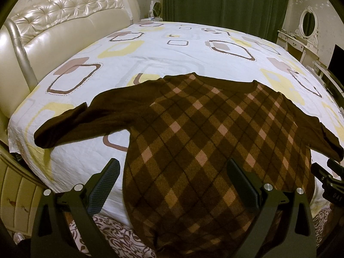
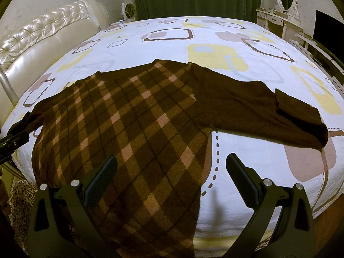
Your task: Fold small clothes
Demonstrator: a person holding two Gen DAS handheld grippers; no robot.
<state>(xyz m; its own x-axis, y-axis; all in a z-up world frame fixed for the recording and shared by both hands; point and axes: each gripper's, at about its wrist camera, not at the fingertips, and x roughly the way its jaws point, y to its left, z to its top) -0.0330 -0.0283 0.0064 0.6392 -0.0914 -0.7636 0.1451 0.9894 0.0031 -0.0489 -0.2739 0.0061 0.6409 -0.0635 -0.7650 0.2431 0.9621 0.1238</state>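
A brown sweater (image 1: 193, 133) with a pink-and-tan diamond pattern lies flat on the bed, both plain brown sleeves spread sideways; its hem hangs over the near edge. My left gripper (image 1: 174, 172) is open, above the sweater's lower left side, with nothing between its fingers. In the right wrist view the same sweater (image 2: 129, 124) fills the middle, its right sleeve (image 2: 279, 111) reaching right. My right gripper (image 2: 172, 169) is open over the sweater's lower right edge, holding nothing. The right gripper's tip (image 1: 326, 174) shows at the left view's right edge.
The bed sheet (image 1: 172, 49) is white with yellow, brown and grey squares. A cream tufted headboard (image 1: 53, 28) runs along the left. Green curtains (image 1: 225, 0) hang behind; a white dressing table with oval mirror (image 2: 283, 6) and a dark screen (image 2: 326, 28) stand at right.
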